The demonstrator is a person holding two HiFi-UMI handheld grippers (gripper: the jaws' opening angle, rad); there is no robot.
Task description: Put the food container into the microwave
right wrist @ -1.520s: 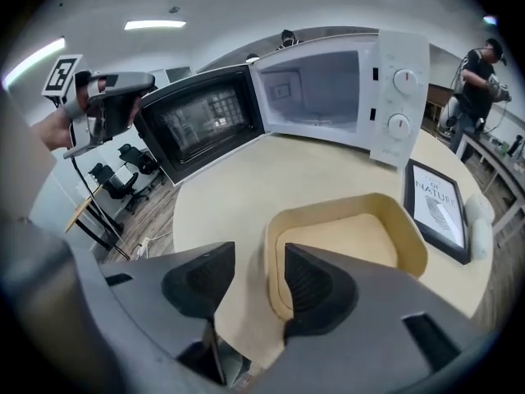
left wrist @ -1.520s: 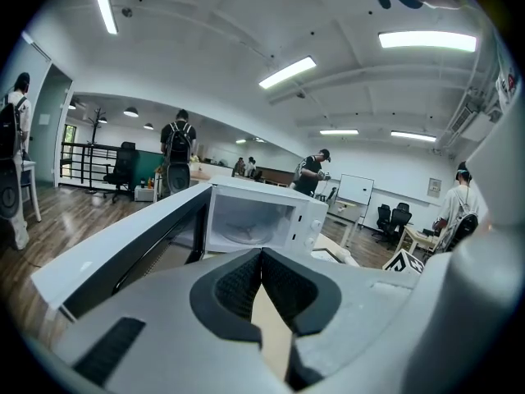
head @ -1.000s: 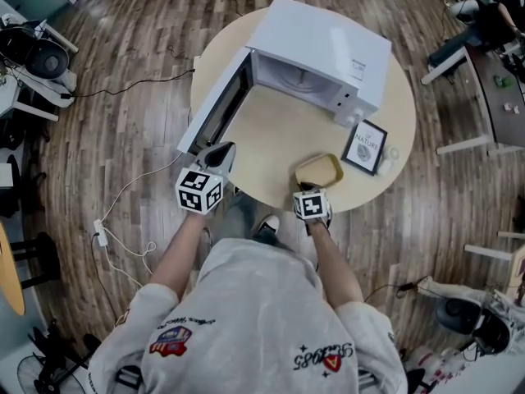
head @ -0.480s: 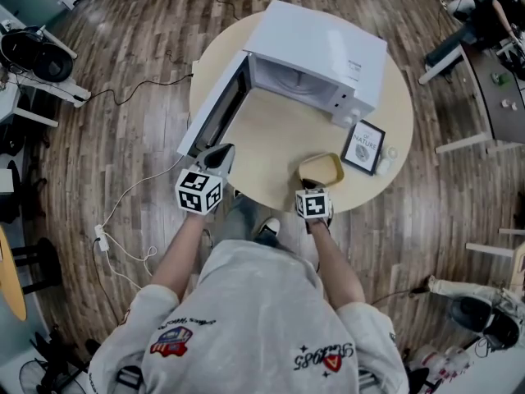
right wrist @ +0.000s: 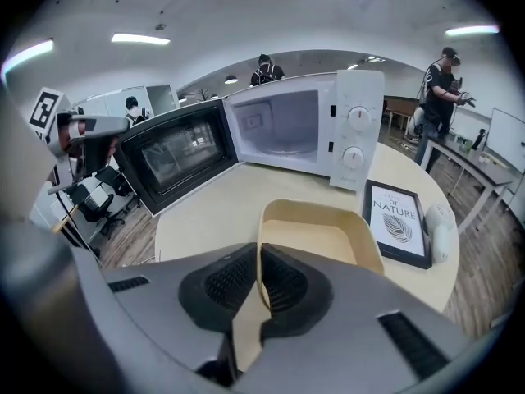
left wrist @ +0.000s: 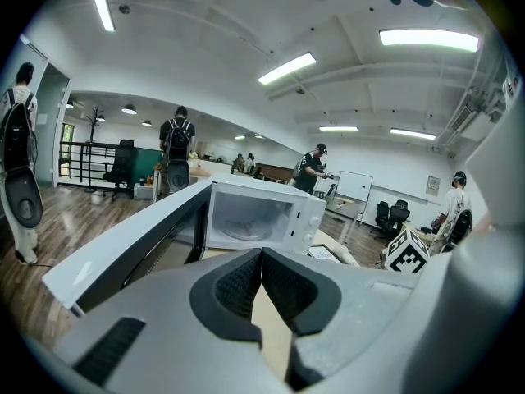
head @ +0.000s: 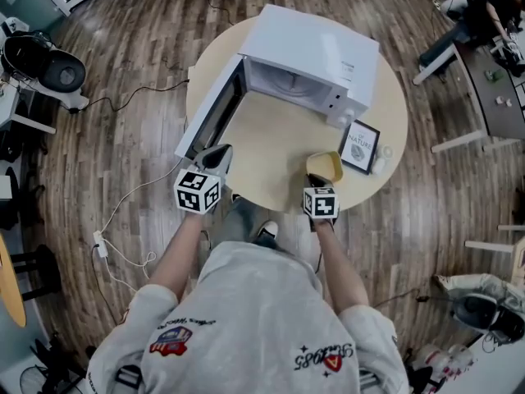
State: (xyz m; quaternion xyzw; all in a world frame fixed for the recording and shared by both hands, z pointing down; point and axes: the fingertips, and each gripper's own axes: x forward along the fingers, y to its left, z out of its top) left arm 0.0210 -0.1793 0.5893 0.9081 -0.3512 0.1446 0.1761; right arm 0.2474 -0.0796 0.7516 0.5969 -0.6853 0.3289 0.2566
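Note:
The beige food container [right wrist: 324, 232] is an open, empty tub near the table's front edge [head: 326, 166]. My right gripper [right wrist: 261, 279] is shut on its near left wall, one pad inside and one outside. Whether the tub still rests on the table I cannot tell. The white microwave [head: 316, 52] stands at the back of the round table, its cavity [right wrist: 275, 125] empty and its door [head: 209, 109] swung fully open to the left. My left gripper [head: 217, 156] hovers by the door's free end, jaws shut with nothing between them [left wrist: 261, 257].
A black-framed picture [head: 360, 147] leans to the right of the container, with a small white object [right wrist: 439, 224] beside it. The round beige table [head: 271, 150] is bare between container and microwave. Cables lie on the wooden floor [head: 123, 187] at the left. People stand in the background.
My right gripper and the container have shifted a little to the right, and the container now looks tilted. The left gripper has stayed by the door.

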